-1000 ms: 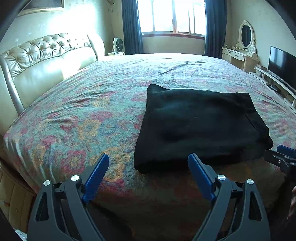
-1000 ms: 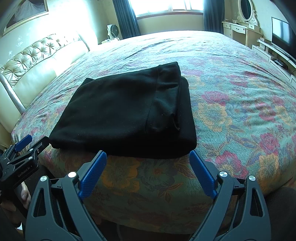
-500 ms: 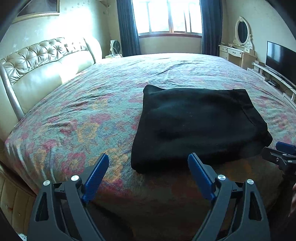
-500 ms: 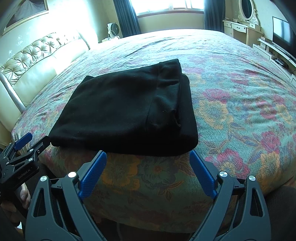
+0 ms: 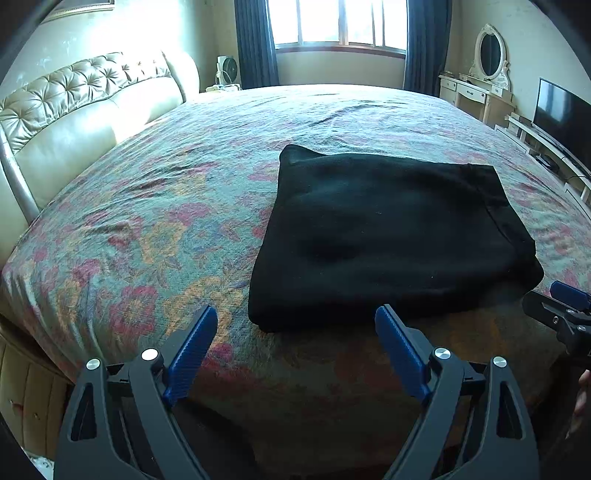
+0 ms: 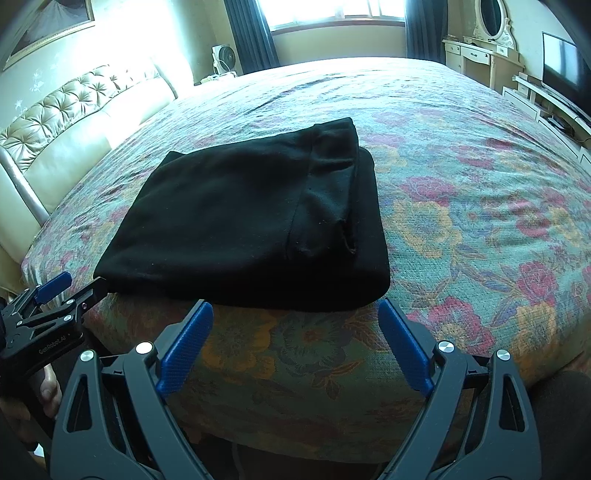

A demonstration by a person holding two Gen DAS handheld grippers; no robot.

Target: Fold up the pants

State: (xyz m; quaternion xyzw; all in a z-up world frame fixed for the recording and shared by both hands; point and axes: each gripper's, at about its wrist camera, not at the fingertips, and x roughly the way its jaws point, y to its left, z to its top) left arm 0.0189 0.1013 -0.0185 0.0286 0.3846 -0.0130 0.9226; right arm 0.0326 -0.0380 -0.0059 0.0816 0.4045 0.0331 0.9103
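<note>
Since the black pants (image 5: 391,236) already lie as a flat, squared bundle on the bed (image 5: 147,229), I judge the folding close to finished, or finished. They rest near the bed's front edge, just ahead of both of my tools: in the left view the bundle sits ahead and a little to the right of the left hand-held gripper (image 5: 295,328), and in the right view it sits ahead and a little to the left of the right hand-held gripper (image 6: 295,325). Both stand wide open with nothing between the blue pads, clear of the cloth. To me the fabric looks soft, thick and matte, so I expect it to be limp, fairly light and not slippery; it should sag if lifted by one point. If another fold or a lift were wanted, I would take the two near corners, one in each tool, pinching through all layers so the stack does not slide apart. On the right side of the bundle a waistband or hem layer (image 6: 332,192) lies on top with a small gap, and could catch a pad. Beyond the bed I see a tufted headboard (image 5: 85,110) to the left and a window (image 5: 340,22) ahead.
</note>
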